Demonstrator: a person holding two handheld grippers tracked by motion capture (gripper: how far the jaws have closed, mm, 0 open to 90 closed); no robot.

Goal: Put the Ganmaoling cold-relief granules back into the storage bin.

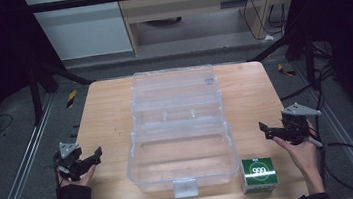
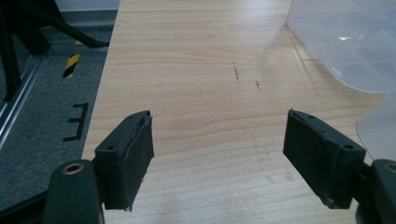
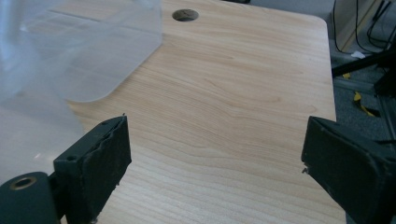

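Green box (image 1: 259, 173): near edge, just beside my clear case (image 1: 182, 171).
Left gripper (image 2: 219, 154): jaws apart, empty.
Right gripper (image 3: 215, 163): jaws apart, empty.

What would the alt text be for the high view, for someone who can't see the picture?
A clear plastic storage box sits open in the middle of a wooden table, with a small green carton on the table beside its near right corner. A person holds the left gripper and right gripper at the table's side edges, jaws open and empty, pointing inward toward the box.

Hand-held gripper (image 3: 215, 158) gapes empty beside clear box (image 3: 84, 51).
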